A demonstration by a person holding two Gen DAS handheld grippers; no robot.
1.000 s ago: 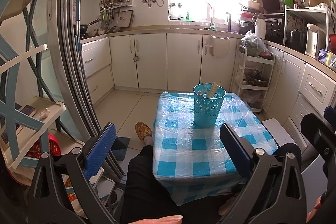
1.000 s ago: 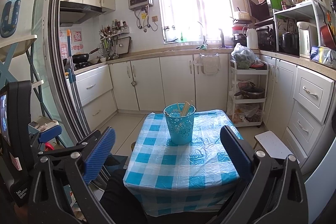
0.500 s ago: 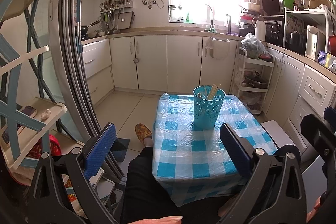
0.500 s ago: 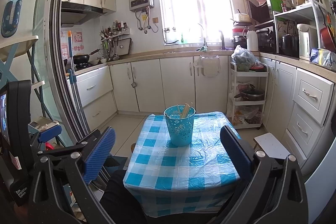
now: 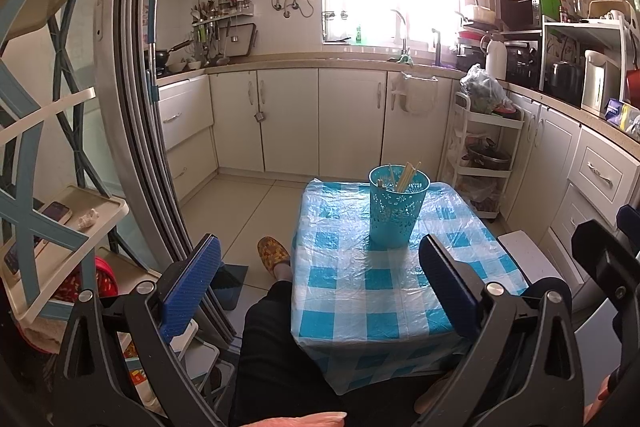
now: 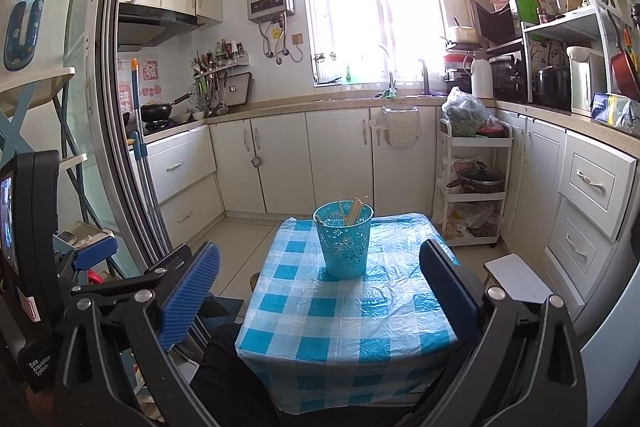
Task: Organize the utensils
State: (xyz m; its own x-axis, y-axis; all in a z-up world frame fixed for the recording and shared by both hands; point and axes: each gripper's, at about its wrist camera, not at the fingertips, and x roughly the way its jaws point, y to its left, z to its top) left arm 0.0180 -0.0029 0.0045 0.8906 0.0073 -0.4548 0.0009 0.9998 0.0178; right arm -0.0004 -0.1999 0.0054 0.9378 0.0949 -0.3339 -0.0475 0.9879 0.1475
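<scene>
A turquoise perforated utensil cup (image 5: 397, 209) stands upright at the far end of a small table with a blue-and-white checked cover (image 5: 360, 279). Wooden chopsticks (image 5: 406, 175) stick out of it. It also shows in the right wrist view (image 6: 344, 245), with the chopsticks (image 6: 354, 211) and the table cover (image 6: 340, 323). My left gripper (image 5: 320, 267) is open and empty, held back from the table's near edge. My right gripper (image 6: 318, 275) is open and empty, also short of the cup.
A white trolley (image 5: 482, 163) with pots stands right of the table. White cabinets (image 5: 320, 119) line the back and right. A sliding door frame (image 5: 148, 147) and a blue-and-white shelf (image 5: 52, 223) are on the left. A person's leg and slipper (image 5: 274, 255) lie beside the table.
Both views have drifted slightly; the cup sits a little lower in the right wrist view. Both grippers stay open and empty.
</scene>
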